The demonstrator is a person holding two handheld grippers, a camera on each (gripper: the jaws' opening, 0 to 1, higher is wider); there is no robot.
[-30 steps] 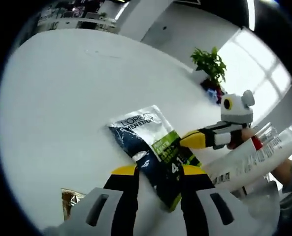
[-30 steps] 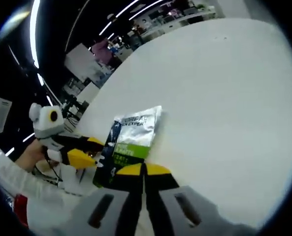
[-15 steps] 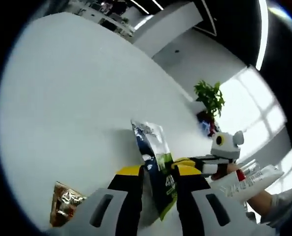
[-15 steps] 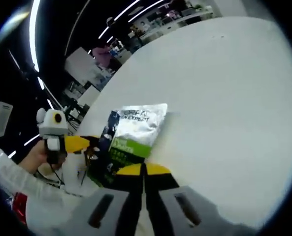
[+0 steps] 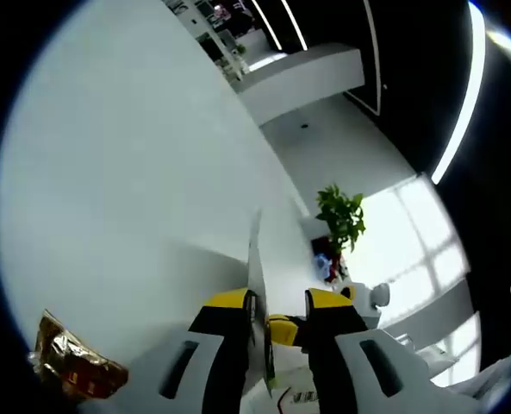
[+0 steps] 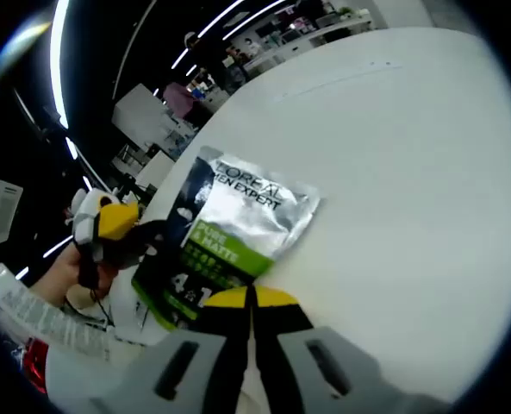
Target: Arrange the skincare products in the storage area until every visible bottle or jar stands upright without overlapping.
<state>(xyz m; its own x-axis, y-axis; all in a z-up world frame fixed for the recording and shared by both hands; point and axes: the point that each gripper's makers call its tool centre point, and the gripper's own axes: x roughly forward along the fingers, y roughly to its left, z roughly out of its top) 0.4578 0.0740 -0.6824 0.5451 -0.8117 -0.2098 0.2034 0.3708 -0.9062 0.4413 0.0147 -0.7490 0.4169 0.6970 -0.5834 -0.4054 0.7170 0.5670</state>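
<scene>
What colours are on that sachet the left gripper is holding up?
The sachet is silver, dark blue and green, clearest in the right gripper view.

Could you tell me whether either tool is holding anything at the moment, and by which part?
The left tool grips the L'Oreal Men Expert sachet by one edge, seen edge-on between its jaws. The right tool looks shut and empty.
</scene>
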